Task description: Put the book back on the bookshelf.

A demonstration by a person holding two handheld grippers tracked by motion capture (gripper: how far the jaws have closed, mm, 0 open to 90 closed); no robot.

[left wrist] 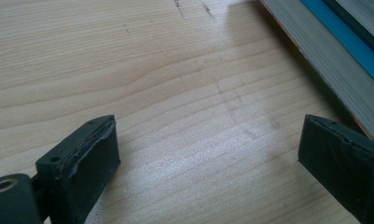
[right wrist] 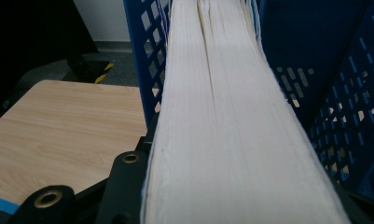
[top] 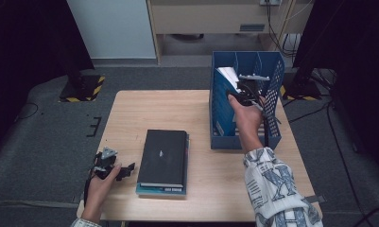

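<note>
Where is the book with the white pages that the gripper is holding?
In the high view the book stands at the table's right side, inside the blue file rack, clamped by the right gripper.

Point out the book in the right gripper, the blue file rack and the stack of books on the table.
held book (right wrist: 226, 121), right gripper view, on its page edge.
blue file rack (top: 223, 140), high view, on its front wall.
stack of books (top: 162, 156), high view, on the black top cover.

The book's (right wrist: 231, 121) covers and lower part are hidden inside the blue file rack (top: 272, 85); the right gripper's (top: 246, 92) jaws seem mostly covered by its pages.
</note>
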